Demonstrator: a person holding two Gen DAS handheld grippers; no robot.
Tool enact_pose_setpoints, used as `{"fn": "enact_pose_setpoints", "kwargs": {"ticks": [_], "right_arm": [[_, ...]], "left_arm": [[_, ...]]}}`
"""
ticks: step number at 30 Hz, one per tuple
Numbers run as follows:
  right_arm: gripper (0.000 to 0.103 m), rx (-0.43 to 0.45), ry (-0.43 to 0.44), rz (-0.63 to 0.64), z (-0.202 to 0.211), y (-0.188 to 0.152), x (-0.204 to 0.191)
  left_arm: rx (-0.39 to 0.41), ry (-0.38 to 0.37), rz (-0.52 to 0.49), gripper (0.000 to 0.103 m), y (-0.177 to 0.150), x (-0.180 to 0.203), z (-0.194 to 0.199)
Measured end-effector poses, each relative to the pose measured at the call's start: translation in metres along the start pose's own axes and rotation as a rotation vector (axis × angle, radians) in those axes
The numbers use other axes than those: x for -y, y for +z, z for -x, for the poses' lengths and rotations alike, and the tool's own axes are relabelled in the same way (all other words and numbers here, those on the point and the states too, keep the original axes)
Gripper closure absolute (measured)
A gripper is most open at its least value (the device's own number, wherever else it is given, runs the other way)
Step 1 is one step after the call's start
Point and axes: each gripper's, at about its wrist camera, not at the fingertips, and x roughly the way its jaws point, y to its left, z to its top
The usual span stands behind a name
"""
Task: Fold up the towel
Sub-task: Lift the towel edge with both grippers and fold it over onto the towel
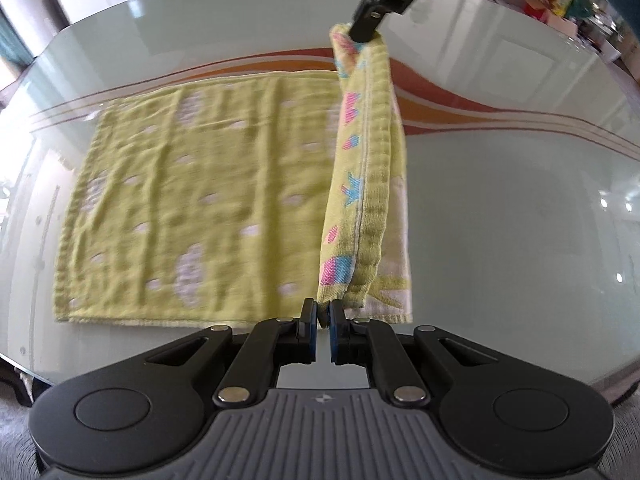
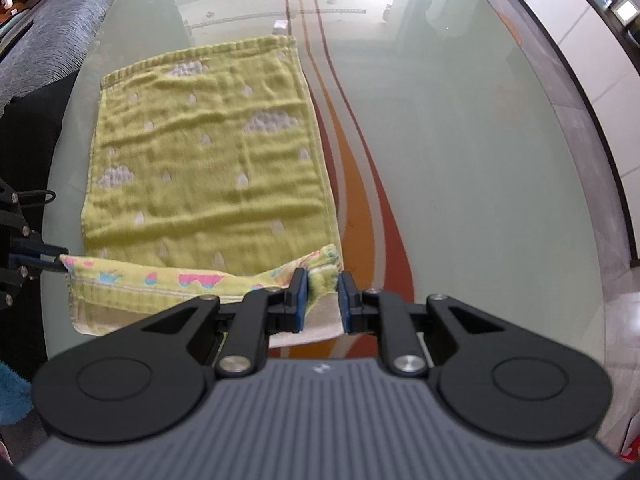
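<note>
Yellow-green towel (image 1: 192,184) lies on the glass table (image 1: 520,208), most of it flat, white cloud and drop marks facing up. One short edge is lifted off the glass and strung between my two grippers; its underside shows pink and blue shapes along a stitched hem.

Left gripper (image 1: 324,314): fingers nearly closed, pinching one corner of the lifted edge. Only a thin bit of cloth sits between the blue pads.

Right gripper (image 2: 323,292): fingers closed on the other corner, a thicker bunched wad of cloth between the pads. In the left wrist view it shows as a black tip (image 1: 366,30) gripping the far end of the raised edge.

The lifted hem (image 2: 160,284) sags a little between the two corners. Beneath it a pale strip of the towel remains on the glass.

Orange and brown curved stripes (image 2: 360,184) run through the tabletop just beside the towel's long side. Grey upholstery (image 2: 52,28) beyond the table edge, by the towel's far corner.
</note>
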Motion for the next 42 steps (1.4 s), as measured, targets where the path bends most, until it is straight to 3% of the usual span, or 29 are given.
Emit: {"fn": "enact_pose_setpoints", "kwargs": {"ticks": [24,42], "right_arm": [[0.087,0.031,0.019,0.142,-0.031,0.11,-0.022],[0.087,-0.005,0.0,0.189,-0.055,0.154,-0.026]], "left_arm": [[0.016,0.068,0.208,0.096,-0.015,-0.072,0.003],[-0.001,0.083,0.285,0.096,-0.028,-0.066,0.017]]}}
